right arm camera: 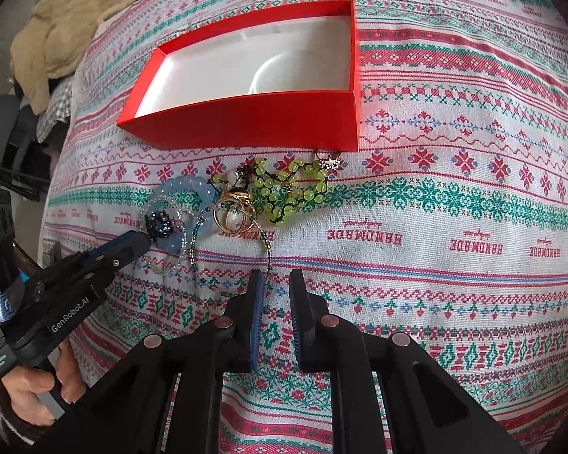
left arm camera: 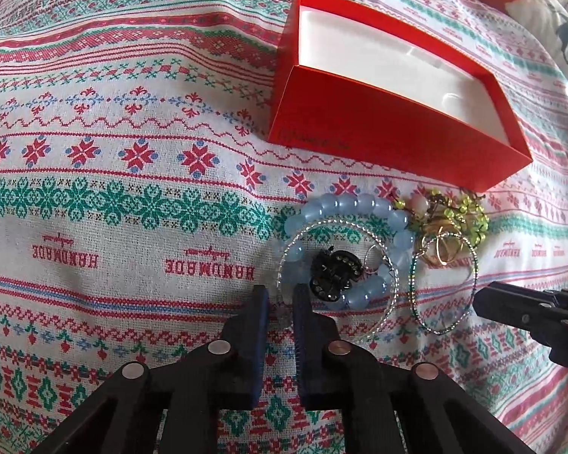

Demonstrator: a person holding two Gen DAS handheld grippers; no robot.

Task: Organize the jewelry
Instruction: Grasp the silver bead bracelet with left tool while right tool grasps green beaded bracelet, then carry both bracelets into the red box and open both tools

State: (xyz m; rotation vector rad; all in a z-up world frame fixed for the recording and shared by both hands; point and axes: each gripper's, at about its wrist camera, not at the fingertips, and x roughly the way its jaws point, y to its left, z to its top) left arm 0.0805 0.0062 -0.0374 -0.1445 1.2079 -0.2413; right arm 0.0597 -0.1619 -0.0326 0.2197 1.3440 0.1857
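jewelry heap [left arm camera: 378, 249] beside the empty red box [left arm camera: 397, 87]
left gripper [left arm camera: 280, 295] pinched on the silver hoop [left arm camera: 337, 276]; right gripper [right arm camera: 276, 283] narrowed, empty. tangled strands could drag neighbours along.

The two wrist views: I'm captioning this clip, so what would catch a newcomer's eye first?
The open red cardboard box with a white lining stands empty on the patterned woven tablecloth. Just in front of it lies a tangle of jewelry: a pale blue beaded bracelet, yellow-green beads and gold rings. The left claw reaches its edge.
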